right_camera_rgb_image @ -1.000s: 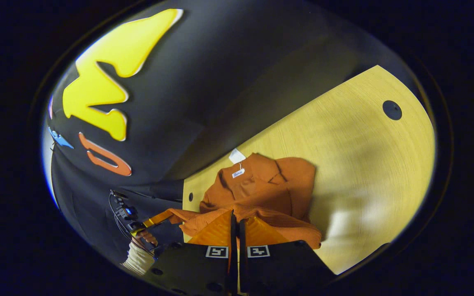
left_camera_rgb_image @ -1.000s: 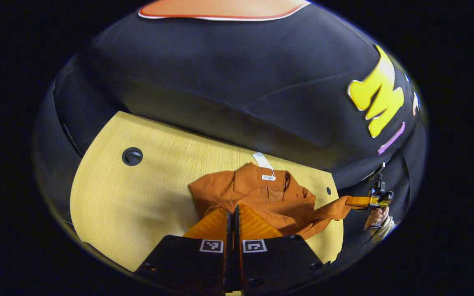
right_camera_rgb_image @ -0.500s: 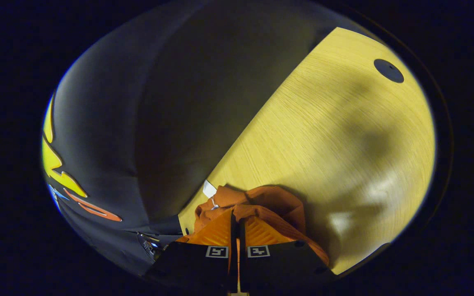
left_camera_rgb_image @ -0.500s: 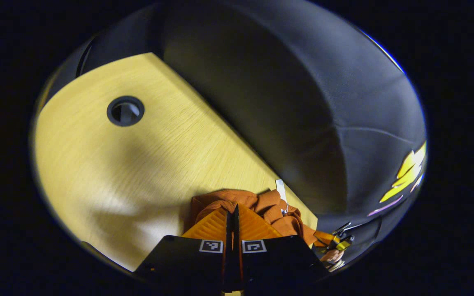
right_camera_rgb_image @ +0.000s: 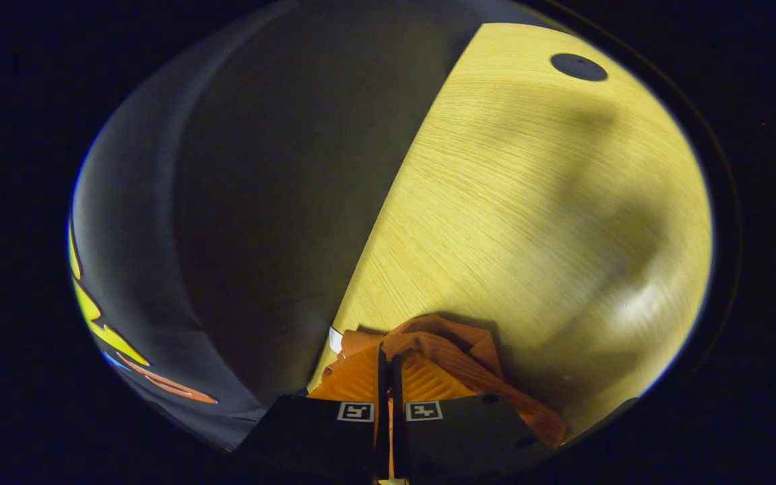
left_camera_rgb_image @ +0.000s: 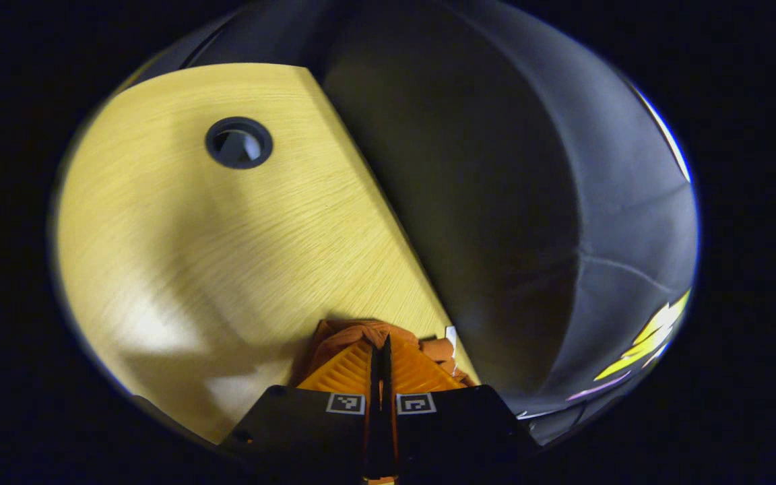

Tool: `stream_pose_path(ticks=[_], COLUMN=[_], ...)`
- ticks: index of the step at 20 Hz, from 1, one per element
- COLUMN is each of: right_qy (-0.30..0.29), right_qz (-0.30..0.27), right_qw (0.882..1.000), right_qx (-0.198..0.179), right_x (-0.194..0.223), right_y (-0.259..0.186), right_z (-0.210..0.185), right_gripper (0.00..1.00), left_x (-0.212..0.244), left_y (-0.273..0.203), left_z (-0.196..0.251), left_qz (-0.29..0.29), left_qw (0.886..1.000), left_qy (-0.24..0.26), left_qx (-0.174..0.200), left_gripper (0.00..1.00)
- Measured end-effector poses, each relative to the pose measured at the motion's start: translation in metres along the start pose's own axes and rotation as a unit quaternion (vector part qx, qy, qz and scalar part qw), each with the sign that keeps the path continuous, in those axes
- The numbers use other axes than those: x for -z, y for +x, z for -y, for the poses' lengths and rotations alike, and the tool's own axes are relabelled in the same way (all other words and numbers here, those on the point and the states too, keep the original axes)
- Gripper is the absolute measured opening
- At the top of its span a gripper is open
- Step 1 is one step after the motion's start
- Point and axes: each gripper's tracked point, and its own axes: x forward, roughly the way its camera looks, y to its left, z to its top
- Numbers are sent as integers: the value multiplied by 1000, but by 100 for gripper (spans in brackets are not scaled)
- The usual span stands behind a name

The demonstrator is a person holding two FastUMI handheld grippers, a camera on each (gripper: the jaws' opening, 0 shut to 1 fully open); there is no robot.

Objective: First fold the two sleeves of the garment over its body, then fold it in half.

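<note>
The rust-orange garment (left_camera_rgb_image: 354, 333) lies bunched on the pale wooden table (left_camera_rgb_image: 192, 256), close to its far edge. My left gripper (left_camera_rgb_image: 382, 345) is shut, with the garment's fabric pinched at its tips and folds spilling past them. A white tag (left_camera_rgb_image: 450, 335) peeks out just right of the fingers. In the right gripper view the garment (right_camera_rgb_image: 455, 340) humps up around my right gripper (right_camera_rgb_image: 386, 351), which is shut on an edge of it. A strip of fabric trails off to the lower right. The white tag (right_camera_rgb_image: 335, 339) sits at the table's (right_camera_rgb_image: 529, 222) edge.
A round cable hole (left_camera_rgb_image: 238, 143) sits in the table far ahead of the left gripper. A dark round cap (right_camera_rgb_image: 578, 67) shows far off in the right gripper view. The table edge (left_camera_rgb_image: 388, 209) runs close beside the garment, with the black cloth wall beyond it.
Both grippers have carried the held edge of the garment forward over its body toward the collar and tag. The garment now lies bunched under the tips, near the table's far edge.
</note>
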Motion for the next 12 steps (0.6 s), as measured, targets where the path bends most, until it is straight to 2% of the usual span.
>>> stream_pose_path(ticks=[4,7,8,9,10,12], right_qy=[102,156,158,155,153,156], right_qz=[49,70,75,77,77,76], right_qw=[993,984,984,984,984,984], right_qx=[-29,-44,-43,-42,-40,-43], right_x=[2,2,3,4,8,8], right_y=[0,-5,-3,-1,0,-2], right_z=[1,2,2,2,1,-3], right_gripper=[4,3,4,4,6,6], left_x=[4,7,8,9,10,12], left_y=[-4,-13,-17,-20,-24,-34], left_z=[1,-1,-3,-2,0,6], left_qz=[55,83,89,92,94,93], left_qw=[993,984,982,981,981,982], left_qy=[-104,-151,-161,-167,-167,-158], left_qx=[25,35,36,39,39,42], left_gripper=[3,3,3,12,4,5])
